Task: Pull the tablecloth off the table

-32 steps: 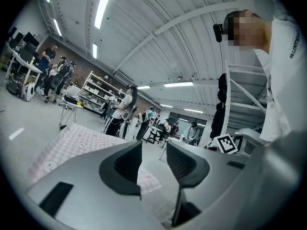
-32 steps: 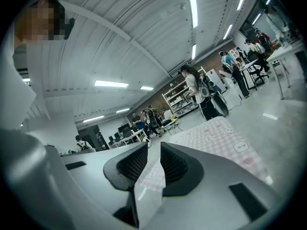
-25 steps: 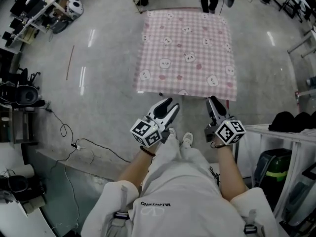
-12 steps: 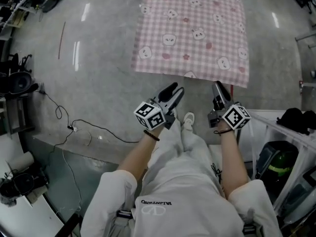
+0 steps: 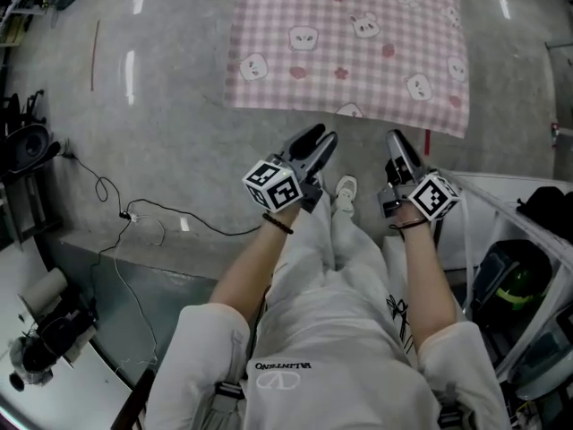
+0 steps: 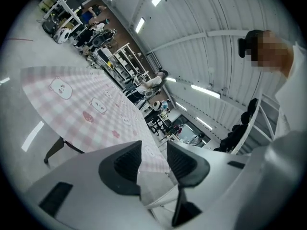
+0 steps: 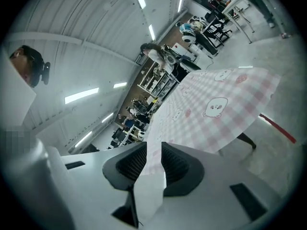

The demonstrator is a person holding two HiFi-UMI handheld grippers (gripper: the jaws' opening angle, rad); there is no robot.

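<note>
The tablecloth (image 5: 349, 43) lies spread flat over the table, hiding all of it but a leg (image 6: 53, 150). The cloth's near edge runs crosswise just ahead of both grippers. The right gripper (image 5: 395, 140) stands closer to that edge than the left gripper (image 5: 317, 141). Both have jaws parted, clamping nothing. Whether the hem reaches the right jaws cannot be made out. The cloth's far edge is cut off.

Ahead of my left claw (image 5: 320, 139) and right claw (image 5: 395, 138), bare floor (image 5: 179, 141) lies open up to the hanging edge of the tablecloth (image 5: 345, 38). Just right of my right claw stands a white rack (image 5: 501, 213). Well left of my left claw, a cable (image 5: 143, 227) lies on the floor.
</note>
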